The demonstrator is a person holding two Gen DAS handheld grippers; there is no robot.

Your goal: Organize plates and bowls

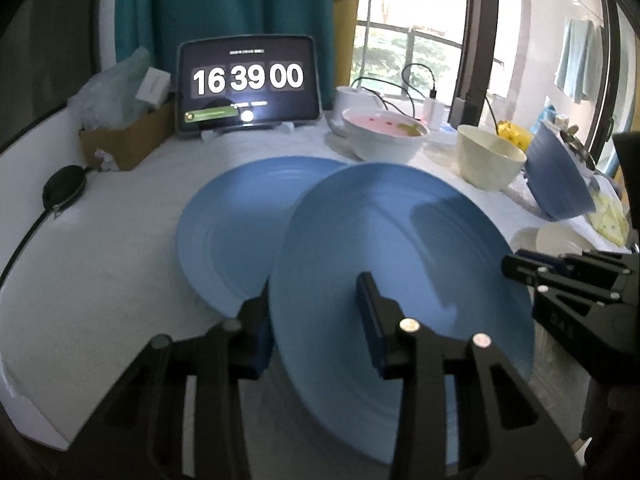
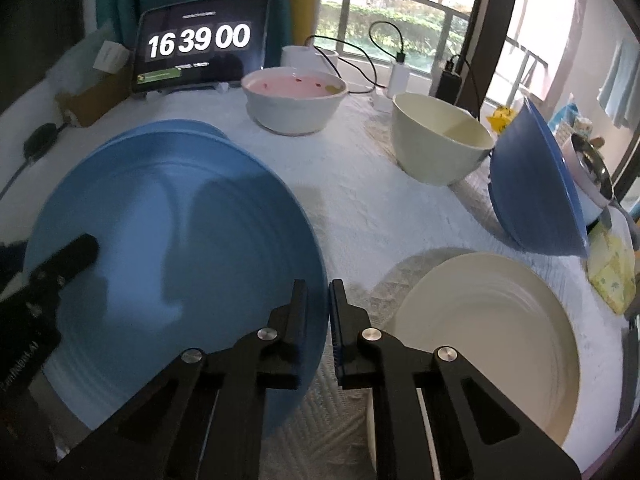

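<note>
We hold the upper blue plate [image 1: 400, 264], tilted over a second blue plate [image 1: 232, 224] on the bench [image 1: 120, 240]. The left tool [image 1: 316, 312] pinches its near rim; the right tool [image 2: 318, 304] clamps its right edge beside the cream plate [image 2: 492, 328].

White textured cloth [image 2: 352, 200] covers table, lower and mid frame. Teal curtain [image 1: 224, 0] upper left, w/ tablet clock [image 1: 248, 84] propped in front, cardboard box [image 1: 124, 140] at left. Window [image 2: 392, 8] w/ railing upper center-right, daylight and greenery outside. Dark door frame [image 1: 476, 40] upper right; chargers w/ cables on sill.
</note>
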